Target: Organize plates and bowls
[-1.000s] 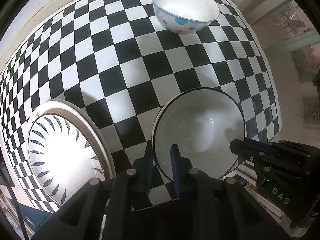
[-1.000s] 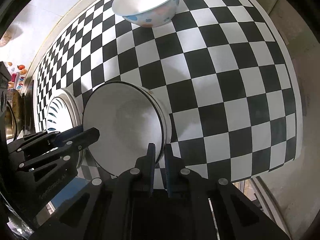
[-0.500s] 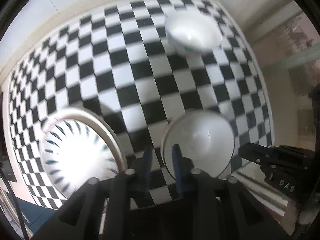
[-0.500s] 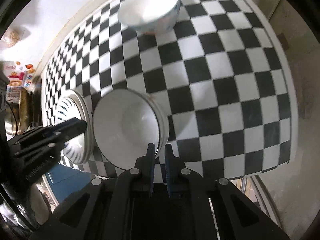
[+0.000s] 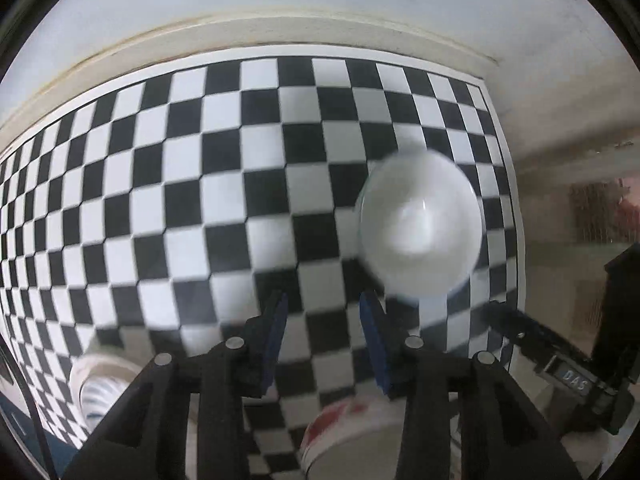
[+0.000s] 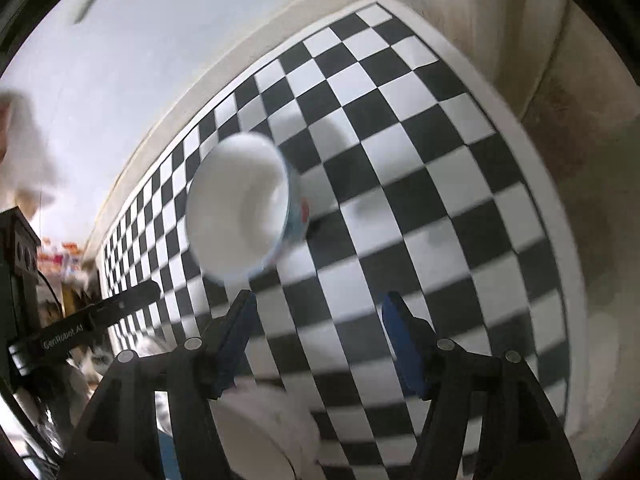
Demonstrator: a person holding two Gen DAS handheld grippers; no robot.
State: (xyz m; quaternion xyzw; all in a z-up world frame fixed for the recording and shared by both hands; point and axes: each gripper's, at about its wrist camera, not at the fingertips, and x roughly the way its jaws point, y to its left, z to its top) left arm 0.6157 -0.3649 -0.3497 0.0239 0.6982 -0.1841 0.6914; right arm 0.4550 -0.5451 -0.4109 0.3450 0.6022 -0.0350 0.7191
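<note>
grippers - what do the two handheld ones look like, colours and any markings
Both are matte black angular frames with silver screw heads and blue pads lining the jaws: left gripper, right gripper. Seen from the other camera, the left body reads "GenRobot.AI" in white and the right carries a "DAS" label.

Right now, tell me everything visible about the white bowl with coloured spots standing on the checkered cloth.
The white bowl with coloured spots is round and deep, and looks like glazed ceramic. Its inside is plain white and empty; the outer wall shows blue and red patches under a bluish rim. It stands upright and alone on the black-and-white checkered cloth, towards the far side. Nothing touches it: the left gripper and the right gripper are both open and short of it. Motion blur hides finer detail.
</note>
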